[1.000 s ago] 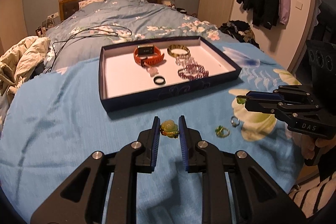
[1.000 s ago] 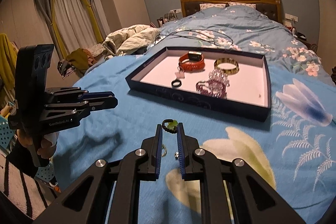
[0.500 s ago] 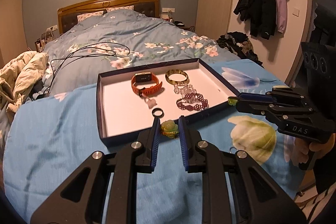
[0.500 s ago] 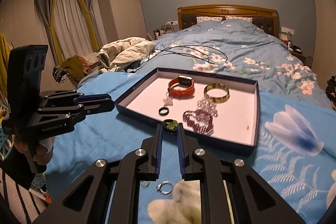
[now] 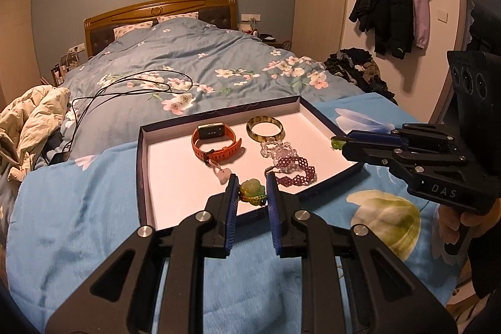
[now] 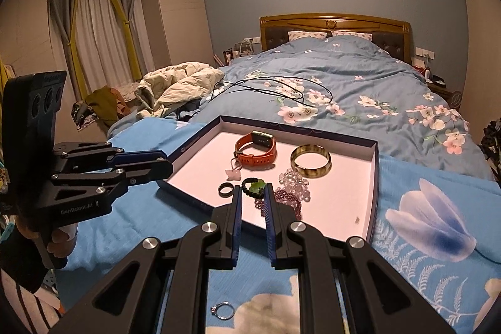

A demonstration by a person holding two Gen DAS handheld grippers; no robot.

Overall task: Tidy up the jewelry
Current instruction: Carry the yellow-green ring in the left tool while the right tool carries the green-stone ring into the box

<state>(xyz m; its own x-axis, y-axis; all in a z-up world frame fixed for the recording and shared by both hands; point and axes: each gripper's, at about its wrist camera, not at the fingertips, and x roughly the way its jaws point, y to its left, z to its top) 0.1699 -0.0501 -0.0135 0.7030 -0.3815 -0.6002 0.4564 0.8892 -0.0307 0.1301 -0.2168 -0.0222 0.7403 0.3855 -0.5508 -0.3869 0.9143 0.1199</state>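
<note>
Right tongs (image 5: 336,143) marked "DAS"; left tongs (image 6: 169,163) seemingly "GenRobot.AI".

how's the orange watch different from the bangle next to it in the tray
The orange watch has a flexible strap with a buckle and a rectangular dark-screened case; the bangle is one rigid closed ring. The watch is plain orange, while the bangle is mottled yellow-brown and glossy. The watch's strap tail sticks out sideways, whereas the bangle lies flat as a neat circle. Both rest side by side at the far end of the tray, and neither is touched by a gripper.
</note>
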